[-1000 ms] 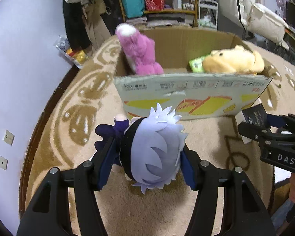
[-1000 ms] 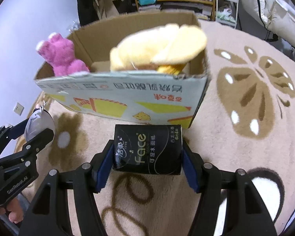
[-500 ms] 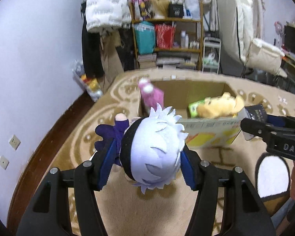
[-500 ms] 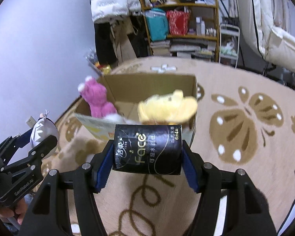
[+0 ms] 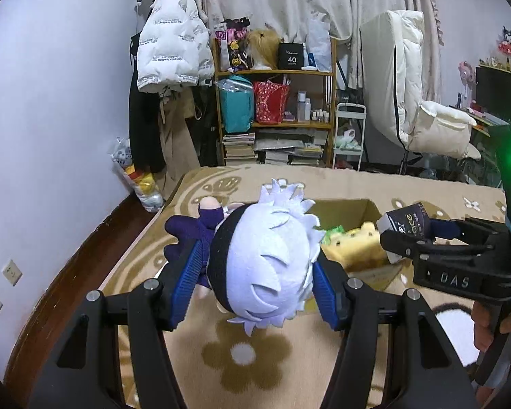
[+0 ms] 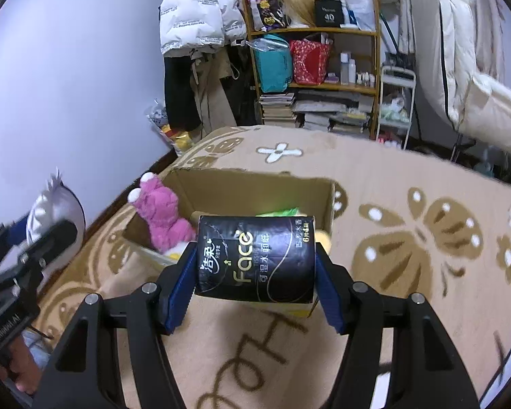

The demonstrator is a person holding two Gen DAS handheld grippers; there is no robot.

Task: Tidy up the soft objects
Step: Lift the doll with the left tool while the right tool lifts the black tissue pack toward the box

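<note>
My left gripper point(image 5: 255, 272) is shut on a plush doll point(image 5: 262, 266) with white spiky hair and a dark purple body, held high above the rug. My right gripper point(image 6: 255, 269) is shut on a black tissue pack point(image 6: 255, 259) marked "Face", also held up. Both hover in front of an open cardboard box point(image 6: 255, 184) on the rug. In the box are a pink plush point(image 6: 158, 214), a yellow plush point(image 5: 354, 248) and something green point(image 6: 279, 212). The right gripper with the pack point(image 5: 405, 226) shows at the right of the left wrist view; the doll point(image 6: 54, 214) shows at the left of the right wrist view.
A tan rug point(image 6: 408, 238) with brown flower patterns covers the floor. A wooden shelf point(image 5: 276, 109) full of bags and books stands at the back wall, with hanging coats point(image 5: 170, 54) to its left and a white chair point(image 5: 426, 126) to the right. A lilac wall point(image 5: 51, 119) runs along the left.
Both grippers have risen well above the floor with their loads and tilted up; the box now sits lower and smaller in view, and the room's back wall shows.
</note>
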